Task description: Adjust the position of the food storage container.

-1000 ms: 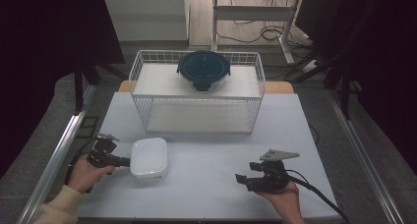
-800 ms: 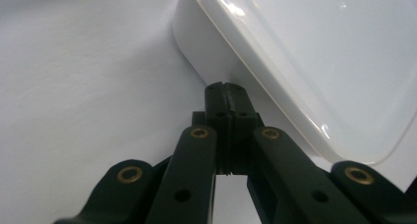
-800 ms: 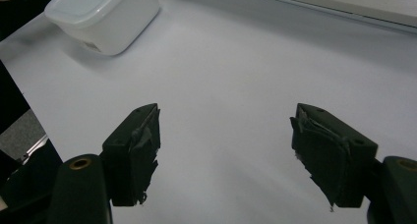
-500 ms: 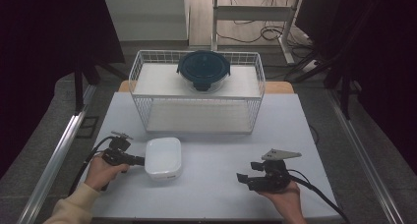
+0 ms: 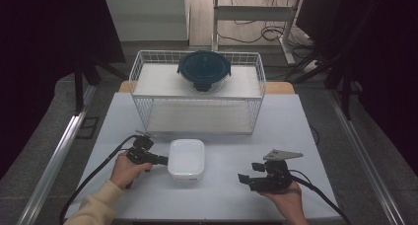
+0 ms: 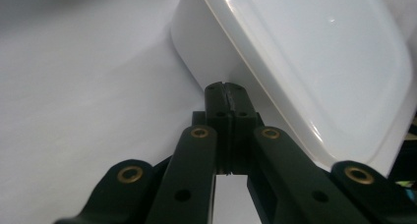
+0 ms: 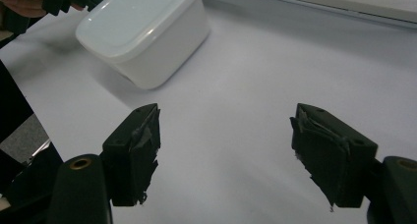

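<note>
The left gripper [image 6: 226, 94] has its jaws pressed together, tips against the near-left side wall of the white lidded container [image 5: 186, 158], which sits near the middle of the surface [image 5: 305, 136]. This looks like a push, sliding the container rightward; the next move calls for a steady, low shove so it doesn't tip. The right gripper [image 7: 223, 150], jaws wide and empty, waits to the right. Whether the tips pinch the rim is hard to tell; the container's contents are hidden.
</note>
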The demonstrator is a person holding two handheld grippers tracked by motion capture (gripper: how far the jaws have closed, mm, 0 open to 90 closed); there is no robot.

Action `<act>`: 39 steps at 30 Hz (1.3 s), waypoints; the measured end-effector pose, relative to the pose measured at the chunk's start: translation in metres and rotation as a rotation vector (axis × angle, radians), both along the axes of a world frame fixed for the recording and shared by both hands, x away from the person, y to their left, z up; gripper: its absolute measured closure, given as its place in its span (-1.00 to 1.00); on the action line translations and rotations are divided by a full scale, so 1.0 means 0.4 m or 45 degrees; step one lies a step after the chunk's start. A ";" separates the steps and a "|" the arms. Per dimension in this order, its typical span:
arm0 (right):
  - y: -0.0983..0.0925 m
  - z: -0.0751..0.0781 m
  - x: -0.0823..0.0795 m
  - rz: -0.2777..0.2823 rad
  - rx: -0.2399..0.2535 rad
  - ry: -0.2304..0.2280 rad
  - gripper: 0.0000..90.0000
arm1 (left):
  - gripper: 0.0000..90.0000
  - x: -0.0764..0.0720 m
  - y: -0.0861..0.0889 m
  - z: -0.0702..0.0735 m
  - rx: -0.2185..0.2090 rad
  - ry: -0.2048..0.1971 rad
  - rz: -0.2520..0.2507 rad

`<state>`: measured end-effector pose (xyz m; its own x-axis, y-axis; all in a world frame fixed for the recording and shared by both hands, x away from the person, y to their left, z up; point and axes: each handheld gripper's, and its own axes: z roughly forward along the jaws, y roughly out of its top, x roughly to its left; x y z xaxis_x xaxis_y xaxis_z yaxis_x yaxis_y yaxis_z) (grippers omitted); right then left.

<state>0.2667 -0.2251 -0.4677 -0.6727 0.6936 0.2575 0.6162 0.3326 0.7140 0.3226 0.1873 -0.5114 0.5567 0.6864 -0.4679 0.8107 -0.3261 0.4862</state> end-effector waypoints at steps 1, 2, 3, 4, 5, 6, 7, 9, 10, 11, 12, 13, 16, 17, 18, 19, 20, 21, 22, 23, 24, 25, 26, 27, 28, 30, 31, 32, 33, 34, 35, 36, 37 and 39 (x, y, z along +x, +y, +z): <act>0.000 0.000 0.000 0.000 0.000 0.001 -0.41 | 1.00 -0.001 -0.008 0.000 -0.003 0.000 -0.007; -0.001 0.001 0.000 -0.001 0.000 0.000 -0.41 | 1.00 -0.002 -0.015 0.000 -0.010 0.002 -0.015; -0.001 0.001 0.001 -0.003 0.003 -0.001 -0.41 | 1.00 -0.004 -0.022 0.000 -0.015 0.003 -0.019; -0.002 0.002 0.001 -0.004 0.004 -0.001 -0.41 | 1.00 -0.005 -0.027 -0.001 -0.027 0.008 -0.023; -0.002 0.003 0.001 -0.005 0.003 -0.002 -0.41 | 1.00 -0.006 -0.030 -0.002 -0.039 0.012 -0.031; -0.002 0.003 0.001 -0.005 0.004 -0.001 -0.41 | 1.00 -0.008 -0.034 -0.003 -0.045 0.014 -0.025; -0.003 0.003 0.001 -0.005 0.005 -0.003 -0.41 | 1.00 -0.009 -0.037 -0.002 -0.041 0.011 -0.024; -0.002 0.004 0.000 -0.006 0.005 -0.002 -0.41 | 1.00 -0.008 -0.041 -0.003 -0.046 0.005 -0.028; -0.002 0.004 0.000 -0.006 0.007 -0.002 -0.41 | 1.00 -0.008 -0.043 -0.004 -0.053 0.006 -0.027; -0.002 0.003 0.001 -0.006 0.008 -0.005 -0.41 | 1.00 -0.008 -0.045 -0.005 -0.056 0.007 -0.022; -0.002 0.003 0.001 -0.006 0.008 -0.007 -0.41 | 1.00 -0.007 -0.046 -0.006 -0.059 0.005 -0.021; -0.002 0.003 0.001 -0.006 0.006 -0.002 -0.41 | 1.00 -0.007 -0.046 -0.007 -0.060 0.004 -0.020; -0.002 0.003 0.001 -0.006 0.004 -0.004 -0.41 | 1.00 -0.012 -0.037 0.000 -0.013 -0.031 -0.012; -0.003 0.004 0.000 -0.006 0.005 -0.001 -0.41 | 1.00 -0.016 -0.029 0.007 -0.007 -0.049 0.004; -0.003 0.004 0.000 -0.005 0.007 -0.002 -0.41 | 1.00 -0.022 -0.018 0.016 -0.017 -0.062 0.023; -0.004 0.005 0.000 -0.007 0.011 -0.004 -0.41 | 1.00 -0.028 -0.007 0.026 -0.030 -0.084 0.043; -0.005 0.006 0.001 -0.008 0.012 -0.004 -0.41 | 1.00 -0.037 0.000 0.038 -0.026 -0.119 0.067; -0.006 0.006 0.002 -0.010 0.014 -0.003 -0.42 | 1.00 -0.047 0.005 0.051 -0.022 -0.150 0.086; -0.006 0.005 0.003 -0.011 0.014 -0.001 -0.42 | 1.00 -0.057 0.009 0.063 -0.042 -0.179 0.102; -0.006 0.005 0.003 -0.013 0.015 0.001 -0.42 | 0.94 -0.067 0.012 0.074 -0.065 -0.207 0.116; -0.005 0.004 0.004 -0.015 0.016 0.003 -0.42 | 0.85 -0.077 0.013 0.083 -0.079 -0.237 0.142; -0.004 0.003 0.005 -0.015 0.021 0.004 -0.43 | 0.76 -0.086 0.014 0.091 -0.080 -0.261 0.153; -0.003 0.004 0.005 -0.014 0.031 0.013 -0.43 | 0.65 -0.095 0.013 0.095 -0.089 -0.274 0.161; -0.003 0.005 0.005 -0.013 0.046 0.016 -0.43 | 0.54 -0.103 0.012 0.099 -0.098 -0.277 0.169; -0.003 0.008 0.005 -0.009 0.052 0.018 -0.43 | 0.40 -0.109 0.011 0.101 -0.101 -0.276 0.174; -0.001 0.015 0.005 -0.005 0.059 0.012 -0.43 | 0.11 -0.122 0.009 0.106 -0.107 -0.283 0.199; 0.000 0.019 0.006 -0.002 0.063 0.009 -0.43 | 0.02 -0.126 0.009 0.109 -0.116 -0.288 0.206; 0.003 0.024 0.007 0.003 0.073 0.010 -0.43 | -0.08 -0.129 0.007 0.112 -0.129 -0.283 0.216; 0.004 0.028 0.008 0.012 0.089 0.012 -0.42 | -0.17 -0.132 0.007 0.114 -0.138 -0.280 0.221; 0.005 0.031 0.011 0.018 0.120 0.027 -0.42 | -0.23 -0.135 0.007 0.118 -0.145 -0.277 0.226; 0.005 0.032 0.014 0.025 0.142 0.040 -0.42 | -0.27 -0.137 0.008 0.121 -0.148 -0.283 0.234; 0.005 0.033 0.017 0.027 0.144 0.049 -0.42 | -0.30 -0.140 0.008 0.124 -0.135 -0.292 0.242; 0.006 0.033 0.019 0.026 0.128 0.049 -0.42 | -0.32 -0.144 0.007 0.127 -0.119 -0.305 0.247; 0.011 0.034 0.020 0.027 0.099 0.041 -0.42 | -0.35 -0.151 0.005 0.131 -0.121 -0.315 0.242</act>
